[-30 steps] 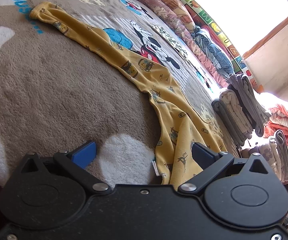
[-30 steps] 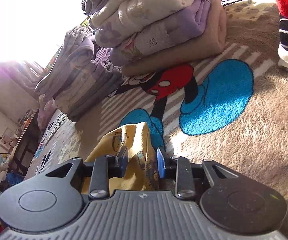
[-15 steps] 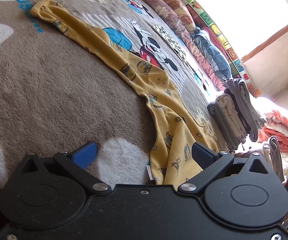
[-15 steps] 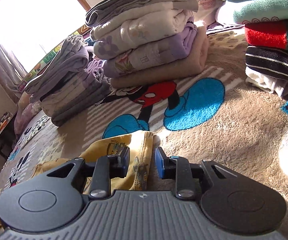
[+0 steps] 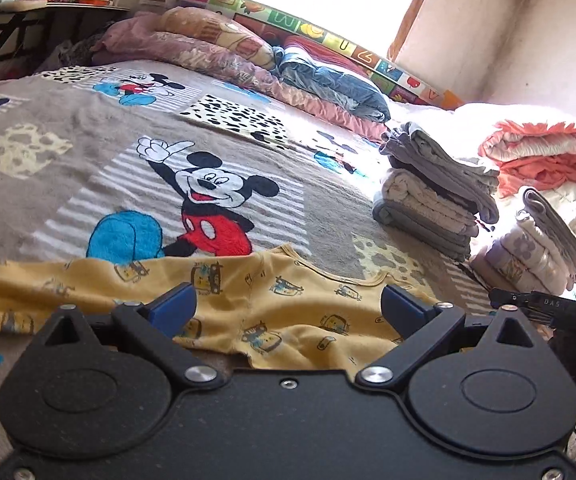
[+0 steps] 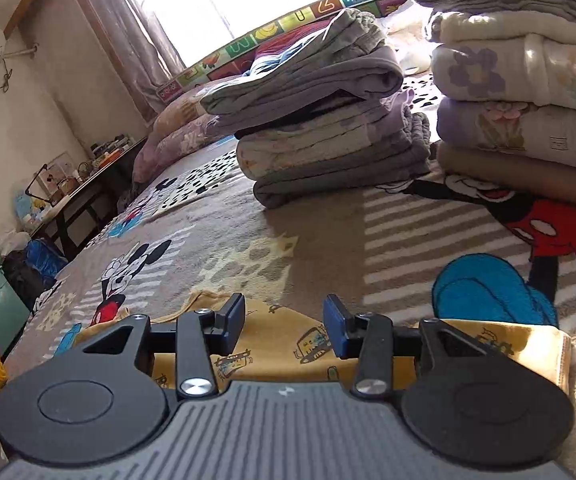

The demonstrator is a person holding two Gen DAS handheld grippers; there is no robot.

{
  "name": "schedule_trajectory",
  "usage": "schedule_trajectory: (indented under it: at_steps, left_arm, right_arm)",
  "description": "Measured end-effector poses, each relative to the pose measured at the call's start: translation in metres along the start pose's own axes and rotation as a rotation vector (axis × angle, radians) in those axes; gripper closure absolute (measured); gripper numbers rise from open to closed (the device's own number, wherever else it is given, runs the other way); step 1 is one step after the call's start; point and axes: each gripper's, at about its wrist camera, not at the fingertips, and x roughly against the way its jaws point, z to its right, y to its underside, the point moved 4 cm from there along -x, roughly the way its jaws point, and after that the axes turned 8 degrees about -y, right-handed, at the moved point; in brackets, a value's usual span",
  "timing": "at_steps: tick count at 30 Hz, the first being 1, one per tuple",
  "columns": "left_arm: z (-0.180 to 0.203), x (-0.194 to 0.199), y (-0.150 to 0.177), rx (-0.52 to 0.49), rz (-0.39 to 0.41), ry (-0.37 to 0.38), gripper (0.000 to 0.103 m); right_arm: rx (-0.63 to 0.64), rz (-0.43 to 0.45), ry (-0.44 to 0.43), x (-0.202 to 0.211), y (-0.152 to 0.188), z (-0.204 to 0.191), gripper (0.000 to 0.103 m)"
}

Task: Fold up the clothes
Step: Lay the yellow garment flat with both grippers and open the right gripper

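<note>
Nearest the lens, the left hand-held gripper hangs with its blue-padded fingers spread wide and nothing between them, low over the yellow cotton child's garment printed with little vehicles, which lies stretched flat along the near edge of the bed, one long part trailing off to the left; laid out smooth like this, it looks ready to be folded over on itself, though how many folds it already carries cannot be told. The right hand-held gripper is likewise parted, gripping nothing, poised just above the same yellow cloth, whose ribbed hem shows at the right. Beyond lies the grey plush cartoon-mouse blanket covering the bed, serving as the folding surface. Farther back, well apart from the garment, stand stacks of folded grey and floral clothes, probably set aside to keep the working area free
</note>
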Motion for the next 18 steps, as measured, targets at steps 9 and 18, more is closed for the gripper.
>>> schedule_trajectory:
  at_steps: [9, 18]
  left_arm:
    - [-0.012, -0.106, -0.043, -0.234, -0.177, 0.079, 0.031]
    - [0.016, -0.166, -0.044, -0.456, -0.326, 0.171, 0.062]
  right_arm:
    - [0.205, -0.184, -0.09, -0.075, -0.02, -0.039, 0.058]
    - [0.327, -0.323, -0.143, -0.138, -0.028, -0.052, 0.058]
